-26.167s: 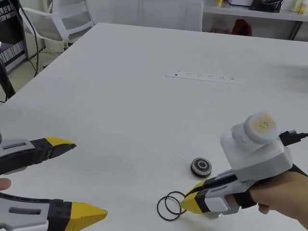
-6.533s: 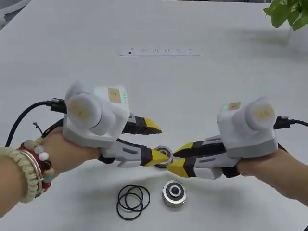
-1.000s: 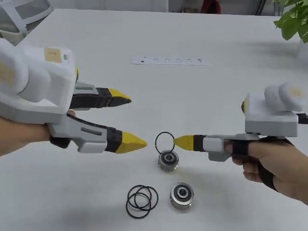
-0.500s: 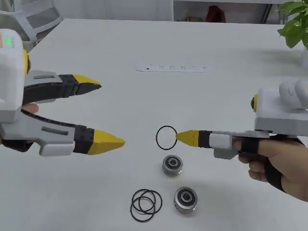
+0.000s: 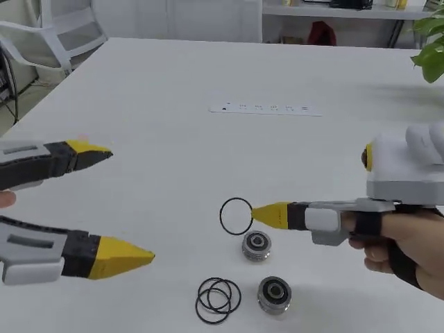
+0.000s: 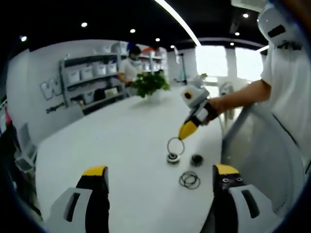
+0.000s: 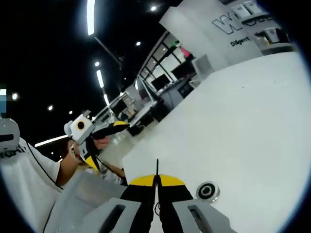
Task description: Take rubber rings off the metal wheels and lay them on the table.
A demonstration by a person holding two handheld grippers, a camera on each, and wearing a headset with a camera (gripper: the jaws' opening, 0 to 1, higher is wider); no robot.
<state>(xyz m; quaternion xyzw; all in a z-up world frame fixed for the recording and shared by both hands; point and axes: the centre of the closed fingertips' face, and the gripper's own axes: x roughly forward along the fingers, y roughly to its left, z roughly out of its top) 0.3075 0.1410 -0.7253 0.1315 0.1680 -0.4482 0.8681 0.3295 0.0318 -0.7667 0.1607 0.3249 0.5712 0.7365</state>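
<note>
The white worktop runs wide under my view. A power strip lies far across it, with a white chair past its far left corner and a plant at the right edge. Shelves line the room's wall. My right claw is closed on a ring, holding it upright just above a wheel; I cannot tell whether they touch. A second wheel sits nearer me, with loose rings lying flat just beside it on its left. My left claw hangs wide open, well apart from them all.
</note>
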